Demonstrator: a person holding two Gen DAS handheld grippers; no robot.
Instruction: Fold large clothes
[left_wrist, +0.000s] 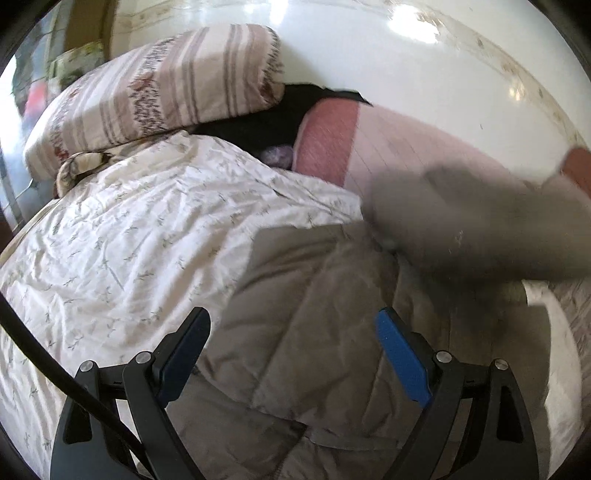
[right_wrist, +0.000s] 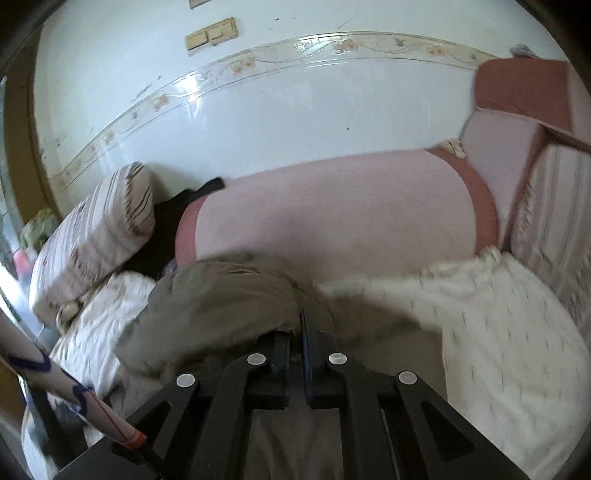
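A grey-brown quilted jacket (left_wrist: 314, 350) lies spread on the bed's white floral duvet (left_wrist: 129, 229). My left gripper (left_wrist: 291, 317) hovers just above it, open, with nothing between its blue pads. A blurred grey fold of the jacket (left_wrist: 461, 229) hangs lifted at the right of the left wrist view. In the right wrist view my right gripper (right_wrist: 300, 317) is shut on an edge of the jacket (right_wrist: 221, 302). The cloth bulges up and to the left of its fingertips.
A striped pillow (left_wrist: 159, 88) lies at the bed's far left, with a black cloth (left_wrist: 266, 118) beside it. A pink blanket (right_wrist: 332, 221) runs along the white tiled wall (right_wrist: 258, 110). Folded pink and rust bedding (right_wrist: 517, 96) is stacked far right. A patterned sleeve (right_wrist: 55, 380) crosses the lower left.
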